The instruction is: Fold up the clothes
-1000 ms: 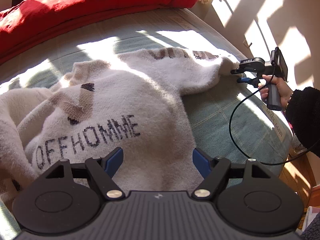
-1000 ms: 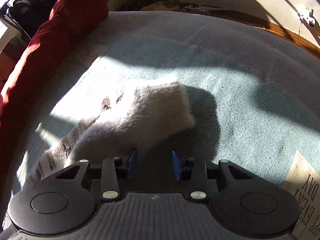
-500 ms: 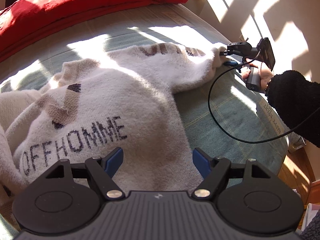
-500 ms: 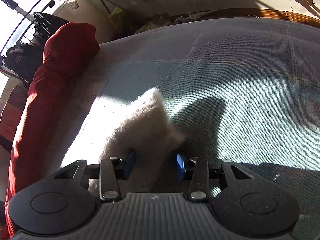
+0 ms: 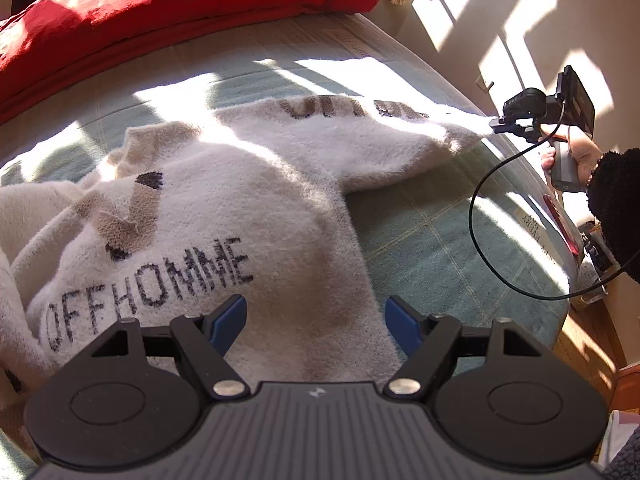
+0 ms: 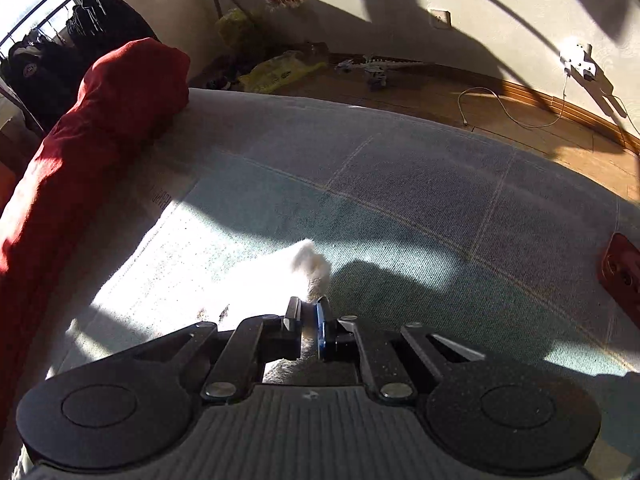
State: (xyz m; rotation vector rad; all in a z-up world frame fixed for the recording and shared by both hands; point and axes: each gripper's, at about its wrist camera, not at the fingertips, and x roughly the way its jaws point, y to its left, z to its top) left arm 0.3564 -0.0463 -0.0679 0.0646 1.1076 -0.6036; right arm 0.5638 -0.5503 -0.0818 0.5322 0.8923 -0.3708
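A cream fuzzy sweater [image 5: 240, 216] with dark "OFFHOMME" lettering lies spread on the blue-green bed cover [image 5: 440, 256]. My left gripper [image 5: 314, 316] is open and empty, hovering over the sweater's lower body. The sweater's right sleeve [image 5: 360, 140] stretches out toward the bed's right edge. My right gripper [image 6: 310, 312] is shut on the sleeve cuff [image 6: 310, 262], which pokes out between its fingers. The right gripper also shows in the left wrist view [image 5: 500, 126], held in a hand at the sleeve's end.
A red duvet [image 5: 160, 12] lies along the far side of the bed and shows in the right wrist view [image 6: 80, 152]. A black cable [image 5: 480, 216] hangs from the right gripper. The bed's right edge [image 5: 560, 240], wooden floor [image 6: 440, 96] and a clothes rack [image 6: 60, 40] are beyond.
My right gripper closed on the sleeve cuff and pulled it outward toward the bed's right edge, stretching the sleeve straight. My left gripper stayed open over the sweater body.
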